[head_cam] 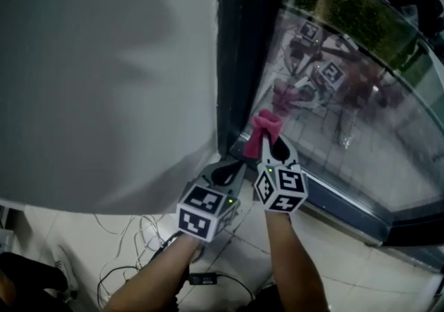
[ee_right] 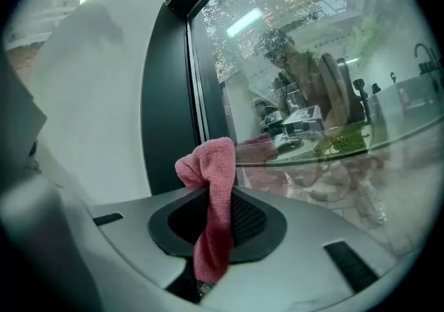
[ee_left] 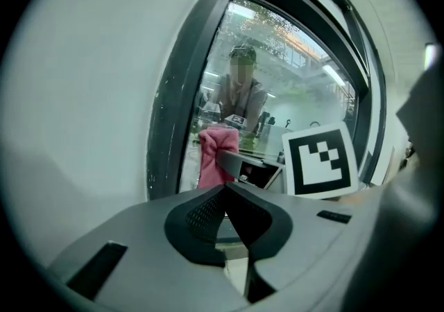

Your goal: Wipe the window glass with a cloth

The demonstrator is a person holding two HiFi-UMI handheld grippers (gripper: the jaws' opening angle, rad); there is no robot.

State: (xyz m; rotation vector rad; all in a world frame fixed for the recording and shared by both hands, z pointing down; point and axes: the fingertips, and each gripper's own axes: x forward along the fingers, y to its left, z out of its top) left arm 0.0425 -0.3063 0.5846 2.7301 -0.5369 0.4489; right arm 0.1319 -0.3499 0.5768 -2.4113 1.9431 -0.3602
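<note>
**Head view.** A white wall (head_cam: 104, 75) is seen from 9 to 12 o'clock. A dark frame (head_cam: 239, 47) rises at 12, and the glass (head_cam: 368, 130) is spread from 1 to 4. Pale floor tiles (head_cam: 347, 269) are seen at 5 to 7, with loose cables (head_cam: 135, 248) at 7, cut off by the forearms and the lower edge. The left gripper (head_cam: 227, 168) and the right gripper (head_cam: 274, 148) are held side by side near the centre. A pink cloth (head_cam: 263, 125) is held up from the right one, by the foot of the frame. Whether the cloth touches the glass cannot be told. Reflections of both marker cubes are laid over the paving outside, so little beyond the pane can be made out.

**Left gripper view.** The jaws are seen pressed together, with nothing between them. The cloth is seen at 12 o'clock above them, with the right gripper's cube at 2. The frame is curved from 11 to 1, and the wall is at 9.

**Right gripper view.** The jaws are closed on the cloth. Its upper end is bunched above them and its tail is hung down through the gap. The glass fills 12 to 4, crowded with reflections.
</note>
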